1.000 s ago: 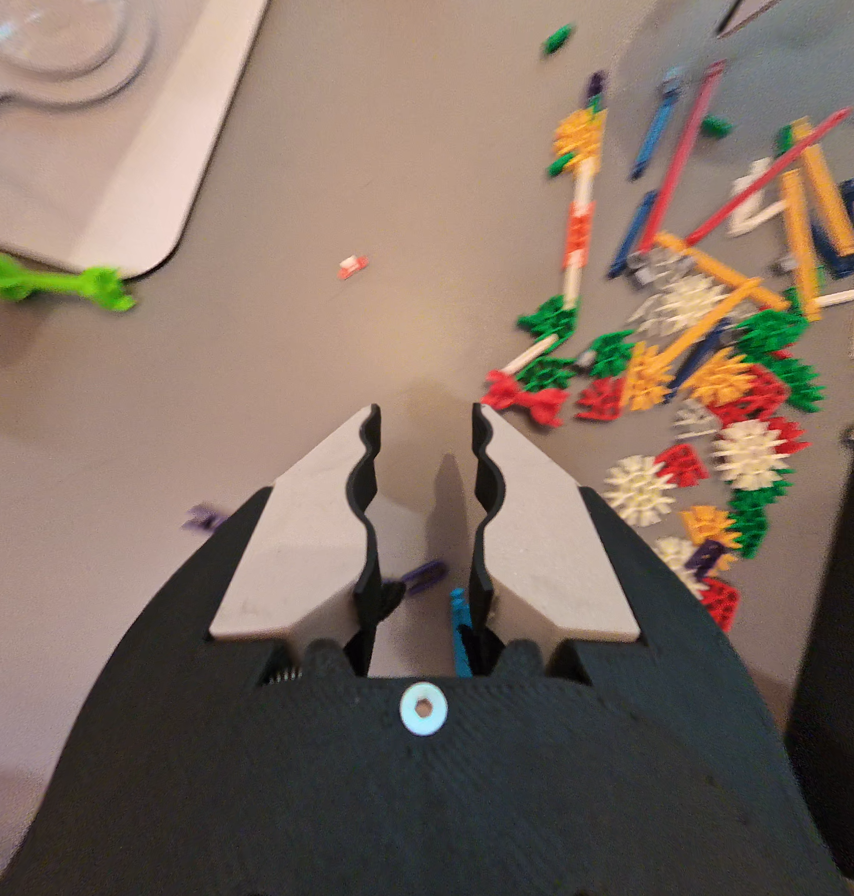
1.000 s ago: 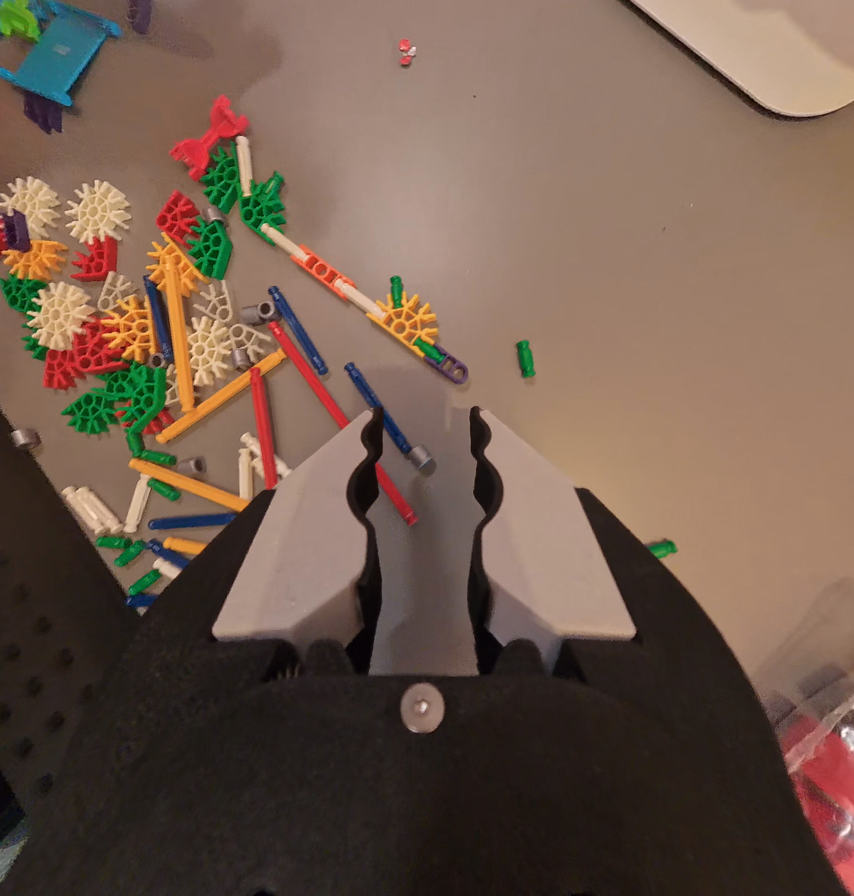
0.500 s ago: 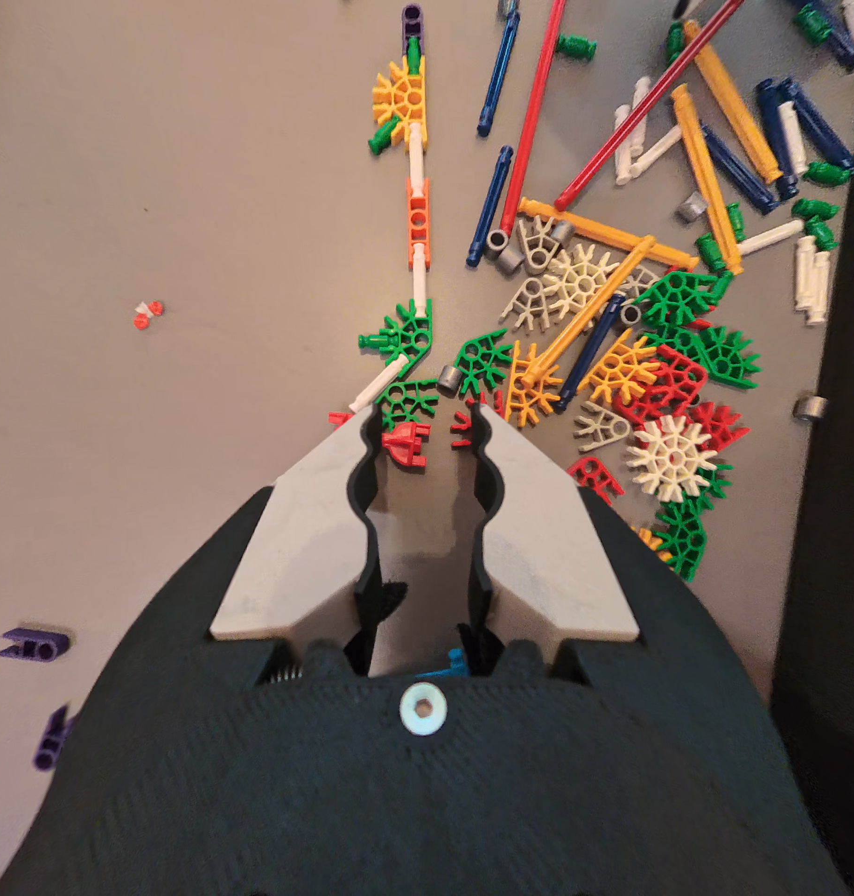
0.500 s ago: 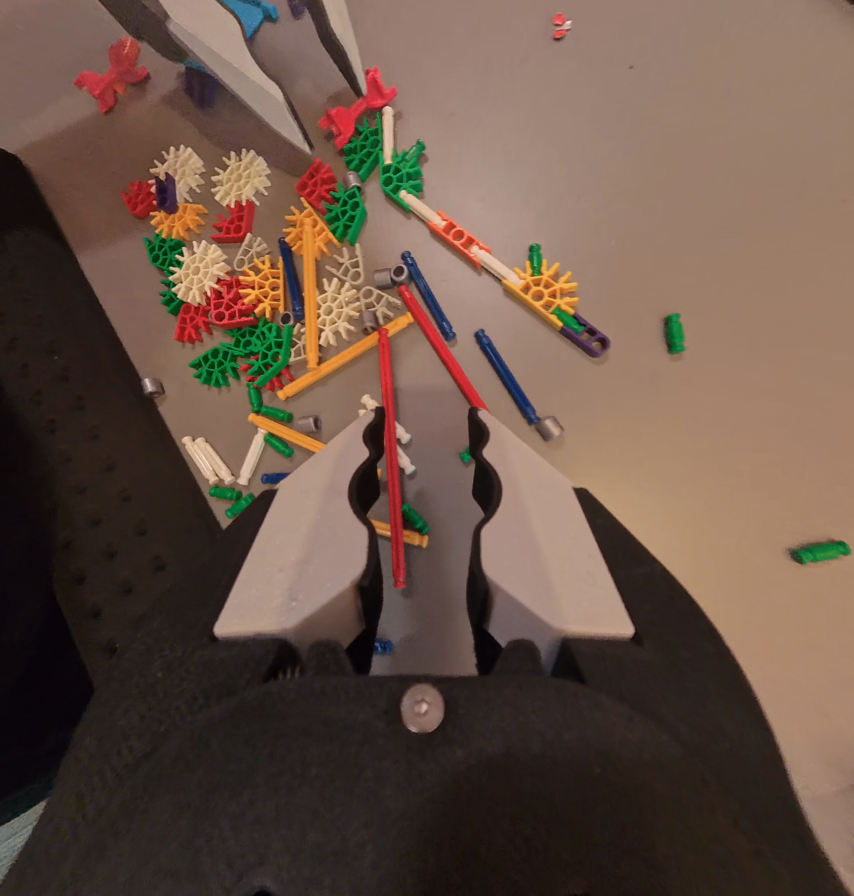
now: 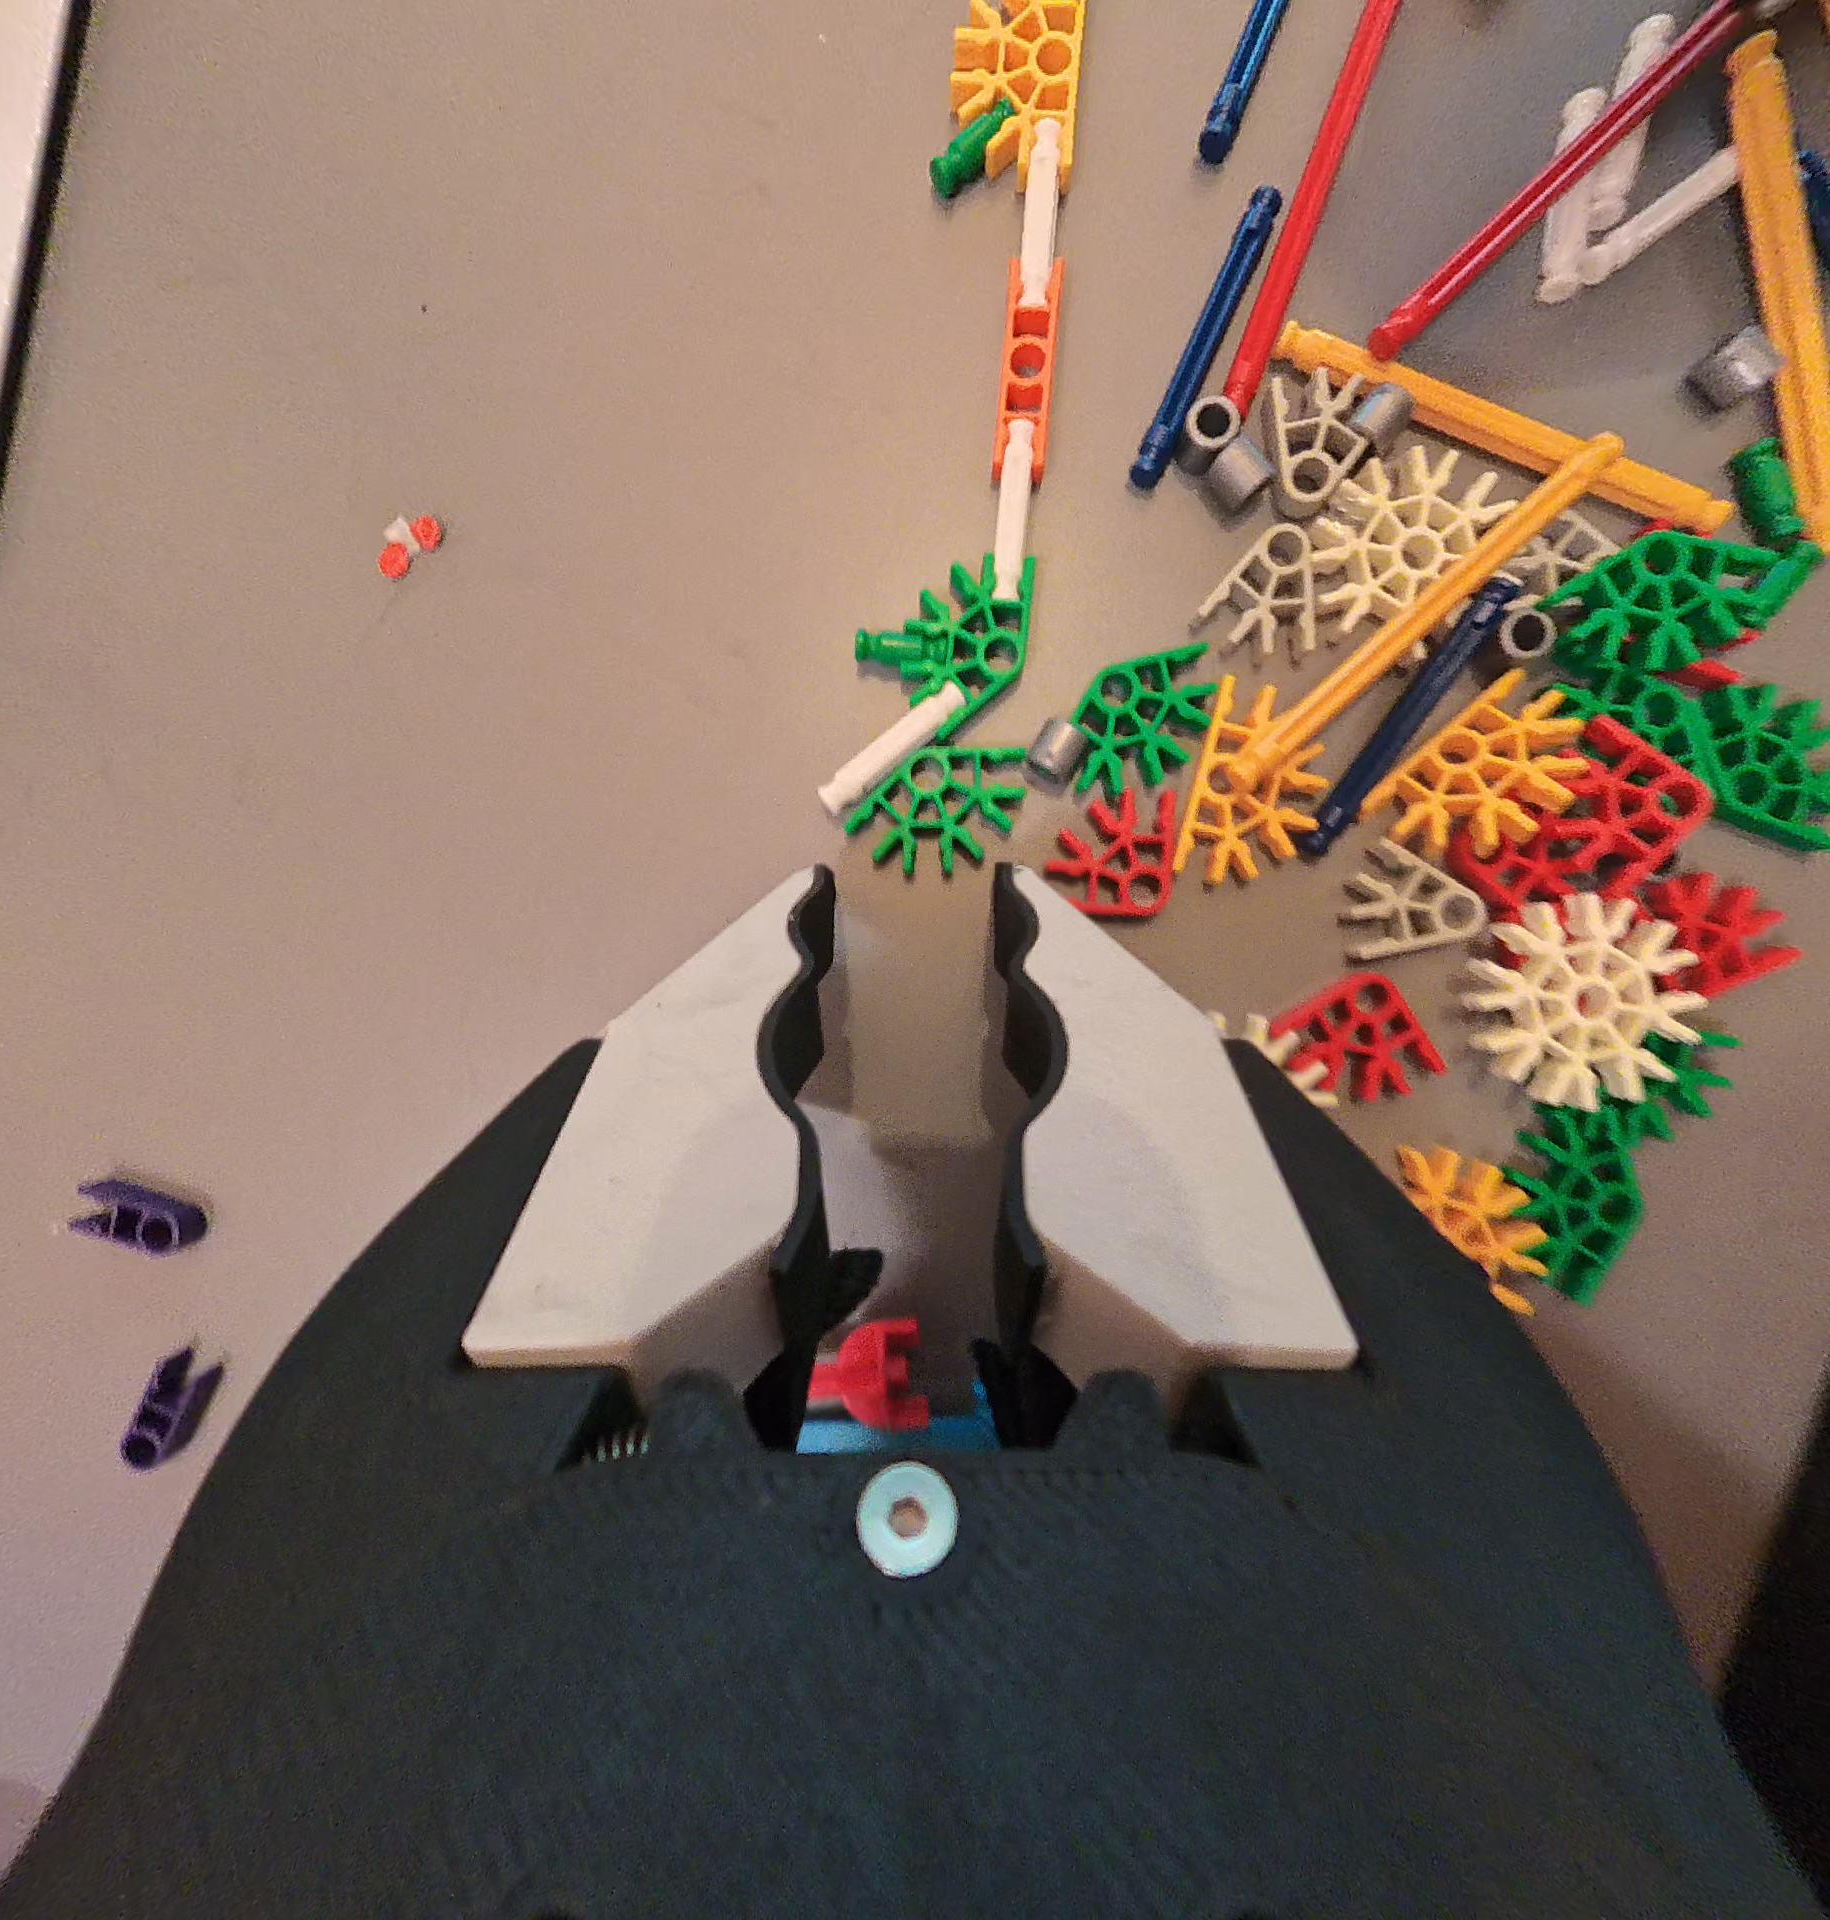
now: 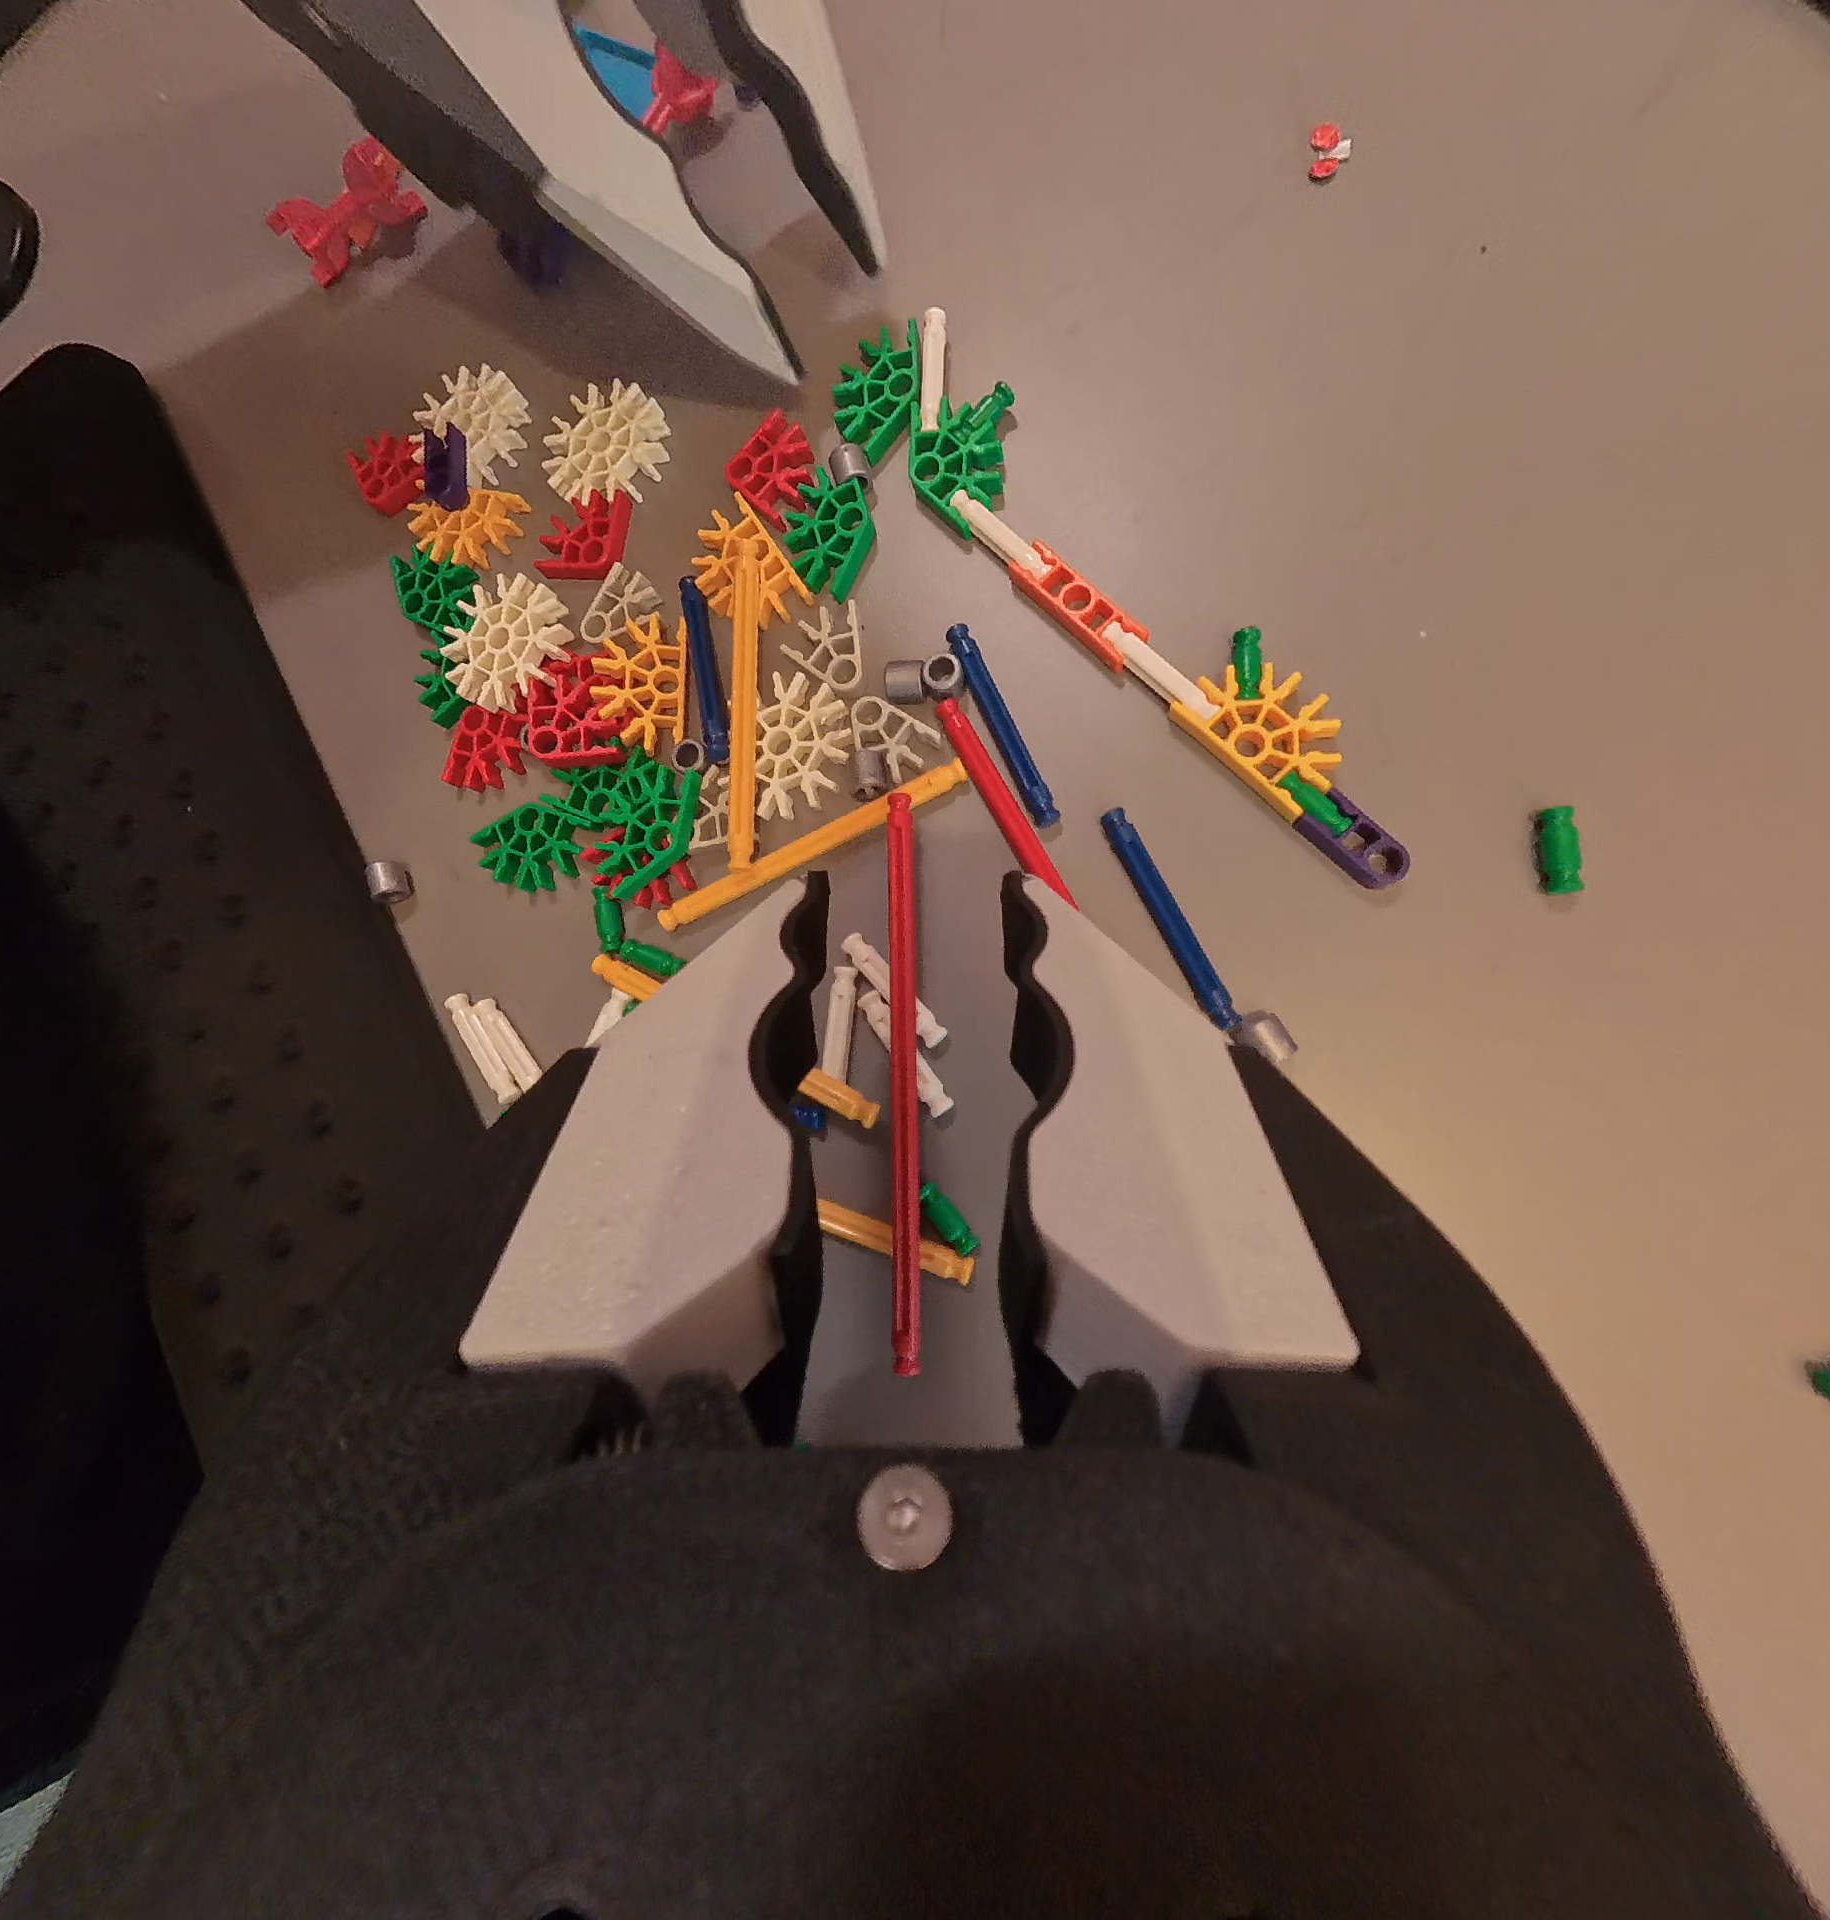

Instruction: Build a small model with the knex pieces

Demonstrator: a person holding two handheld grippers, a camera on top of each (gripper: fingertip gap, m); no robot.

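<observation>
Right gripper [image 6: 913,883] over a grey table [image 6: 1410,468], jaws apart, nothing clamped. Between the jaws, a long red rod [image 6: 903,1091] lying lengthwise across white rods [image 6: 895,1003], yellow rods [image 6: 890,1242] and a green peg [image 6: 947,1218]. Ahead, a heap of connectors [image 6: 620,675]: white, red, green, yellow. Right of the heap, a joined chain [image 6: 1098,613] running from green connectors to a purple end. Blue rod [image 6: 1165,920] just right of the fingertip. Left gripper [image 6: 833,312] at top, jaws apart, red piece [image 6: 677,94] seen between them.
</observation>
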